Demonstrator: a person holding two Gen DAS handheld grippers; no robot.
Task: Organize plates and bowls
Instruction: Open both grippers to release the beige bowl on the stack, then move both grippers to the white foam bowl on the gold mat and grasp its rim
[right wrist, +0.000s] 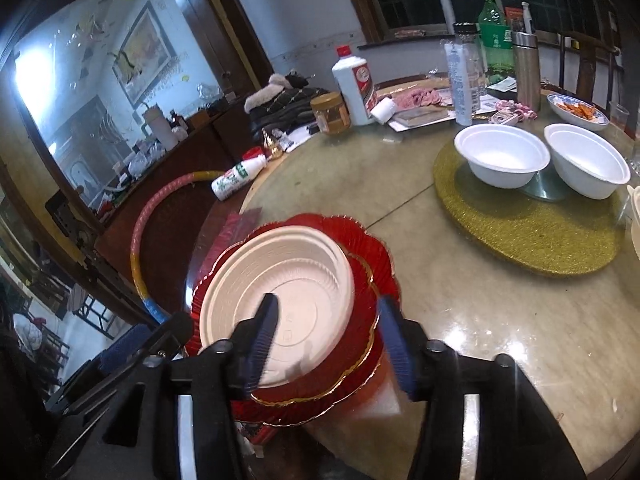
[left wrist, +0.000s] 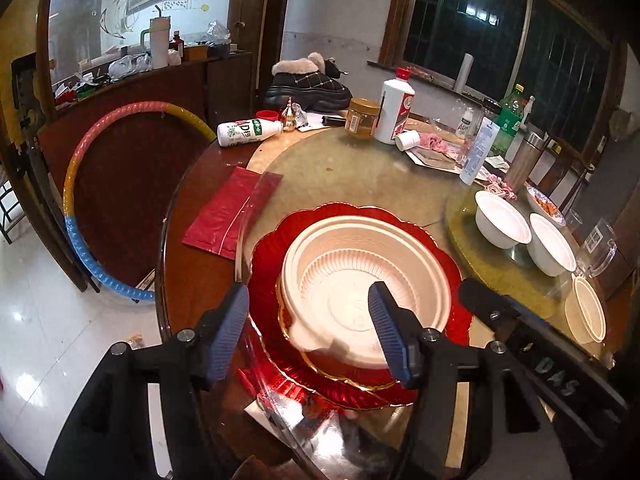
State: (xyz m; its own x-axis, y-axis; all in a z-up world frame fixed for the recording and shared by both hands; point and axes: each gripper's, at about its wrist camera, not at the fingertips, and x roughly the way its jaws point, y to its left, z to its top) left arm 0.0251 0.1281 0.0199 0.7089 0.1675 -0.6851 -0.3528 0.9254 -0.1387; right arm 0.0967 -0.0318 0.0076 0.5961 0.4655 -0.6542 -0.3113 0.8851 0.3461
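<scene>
A cream plastic bowl sits on stacked red scalloped plates at the table's near edge. My left gripper is open over the bowl's near rim, its jaws wide apart. In the right wrist view the same cream bowl lies on the red plates. My right gripper is open, one jaw over the bowl and the other past the plates' right edge. Two white bowls stand on a gold mat. More cream bowls are stacked at the right.
The round table carries a white liquor bottle, a jar, a green bottle, a steel flask, a lying drink bottle and a dish of food. A red bag lies left. A hula hoop leans beside the table.
</scene>
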